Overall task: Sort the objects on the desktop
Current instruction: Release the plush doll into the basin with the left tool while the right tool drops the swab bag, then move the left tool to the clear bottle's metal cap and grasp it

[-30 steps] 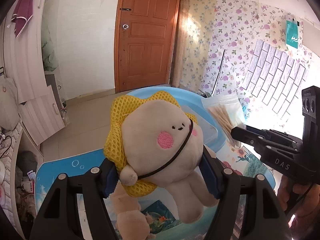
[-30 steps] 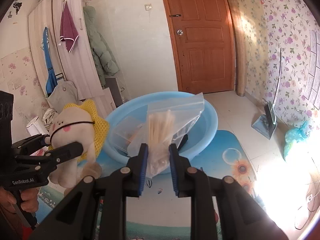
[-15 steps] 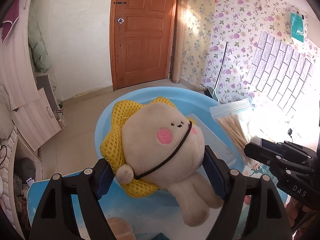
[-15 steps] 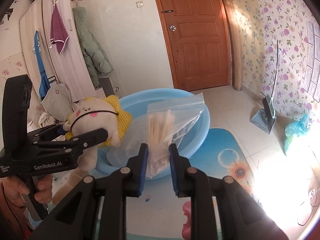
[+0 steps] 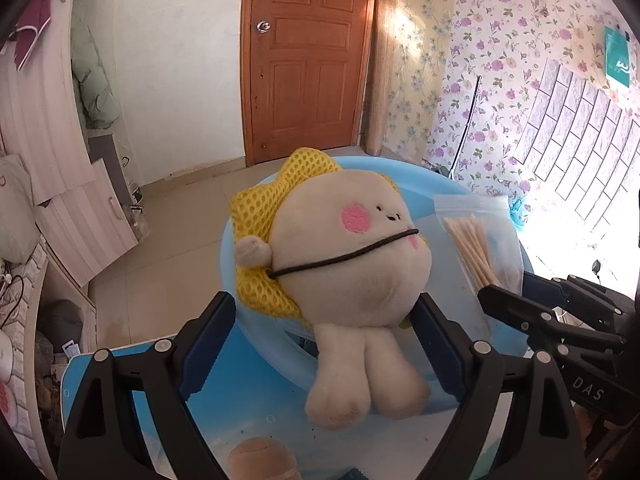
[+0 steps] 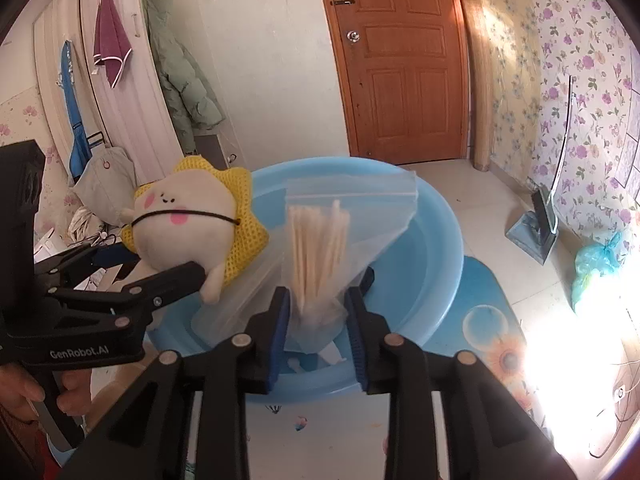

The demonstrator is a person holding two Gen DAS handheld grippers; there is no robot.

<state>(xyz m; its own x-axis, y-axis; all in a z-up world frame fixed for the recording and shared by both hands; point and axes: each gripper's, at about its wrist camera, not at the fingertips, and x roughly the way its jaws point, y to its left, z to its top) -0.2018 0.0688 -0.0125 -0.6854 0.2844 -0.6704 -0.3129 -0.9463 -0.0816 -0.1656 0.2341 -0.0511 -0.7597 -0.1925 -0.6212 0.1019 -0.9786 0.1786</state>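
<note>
Both grippers now over round blue basin point(image 6: 440, 216): left point(image 5: 324, 332) squeezes plush doll point(image 5: 352, 256), right point(image 6: 316, 320) pinches crinkly swab bag point(image 6: 332, 232)

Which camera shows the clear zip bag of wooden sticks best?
The right wrist view: the clear zip bag of wooden sticks sits centred, pinched by the right gripper. The left wrist view shows it only at the side, partly behind the beige plush toy.

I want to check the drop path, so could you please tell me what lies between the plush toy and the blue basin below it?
Nothing shows there: in the left wrist view the plush toy hangs in the left tool above the blue basin.
</note>
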